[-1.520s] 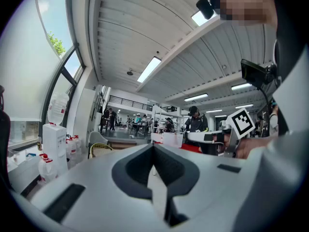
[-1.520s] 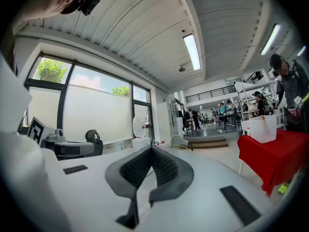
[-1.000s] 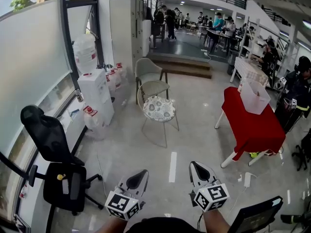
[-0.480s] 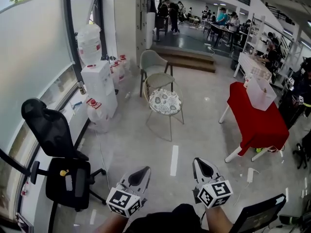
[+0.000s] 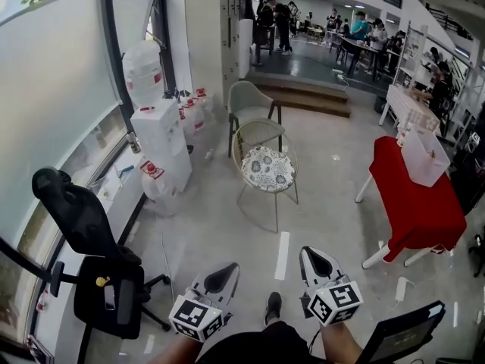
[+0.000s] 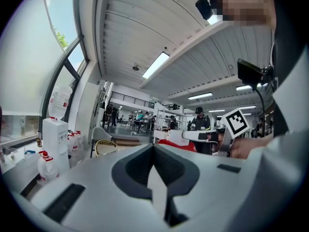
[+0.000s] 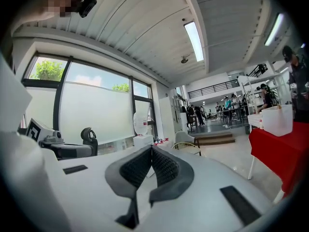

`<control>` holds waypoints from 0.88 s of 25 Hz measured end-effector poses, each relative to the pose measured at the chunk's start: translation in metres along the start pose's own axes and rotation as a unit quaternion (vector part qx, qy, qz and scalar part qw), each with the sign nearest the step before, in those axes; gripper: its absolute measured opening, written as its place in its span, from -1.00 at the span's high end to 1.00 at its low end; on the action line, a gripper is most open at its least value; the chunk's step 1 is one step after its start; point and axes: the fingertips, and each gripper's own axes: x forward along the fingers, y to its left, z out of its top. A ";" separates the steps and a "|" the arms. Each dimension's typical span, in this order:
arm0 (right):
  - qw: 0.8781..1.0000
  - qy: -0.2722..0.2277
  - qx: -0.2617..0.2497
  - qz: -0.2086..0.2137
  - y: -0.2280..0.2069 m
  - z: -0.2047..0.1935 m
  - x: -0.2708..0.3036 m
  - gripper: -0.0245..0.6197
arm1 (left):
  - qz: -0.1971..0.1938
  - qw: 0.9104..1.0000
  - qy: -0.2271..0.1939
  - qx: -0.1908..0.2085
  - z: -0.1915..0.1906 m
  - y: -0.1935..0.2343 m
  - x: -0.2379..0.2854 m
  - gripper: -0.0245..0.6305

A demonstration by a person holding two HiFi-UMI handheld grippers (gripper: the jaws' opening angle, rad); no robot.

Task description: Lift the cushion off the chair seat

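A round cushion [image 5: 269, 168] with a grey floral print lies on the seat of a wire-frame chair [image 5: 256, 132] in the middle of the floor, well ahead of me. Both grippers are held low in front of my body, far short of the chair. My left gripper [image 5: 225, 271] points level towards it, jaws shut and empty [image 6: 153, 147]. My right gripper [image 5: 313, 257] runs alongside, also shut with nothing in it [image 7: 151, 148]. The wire chair [image 6: 105, 147] shows small past the left jaws, and the chair [image 7: 189, 147] shows beyond the right jaws.
A grey-green shell chair [image 5: 250, 100] stands just behind the wire one. White boxes and water jugs [image 5: 161, 138] line the window wall on the left, with a black office chair [image 5: 95, 279] nearer me. A red-draped table [image 5: 418, 207] carrying a clear bin [image 5: 424, 158] is on the right. People stand far back.
I have walked towards the chair, which now looks larger and nearer in the head view. Both grippers came forward with me, still shut and side by side.
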 end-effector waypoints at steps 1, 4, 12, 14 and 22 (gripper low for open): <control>1.000 0.000 0.002 0.004 -0.010 0.003 0.014 0.90 | 0.004 1.000 0.001 0.000 0.003 0.007 0.015 0.90; 1.000 0.001 -0.002 0.015 -0.046 0.015 0.052 0.90 | 0.017 1.000 0.005 0.003 0.011 0.022 0.061 0.90; 0.999 -0.005 -0.024 0.038 -0.127 0.056 0.124 0.90 | 0.030 1.000 0.006 -0.002 0.039 0.052 0.172 0.90; 0.999 -0.007 -0.023 0.041 -0.146 0.062 0.136 0.90 | 0.031 0.999 0.007 0.001 0.044 0.056 0.195 0.90; 0.999 -0.004 -0.012 0.036 -0.207 0.069 0.163 0.90 | 0.025 0.999 0.023 0.013 0.046 0.064 0.262 0.90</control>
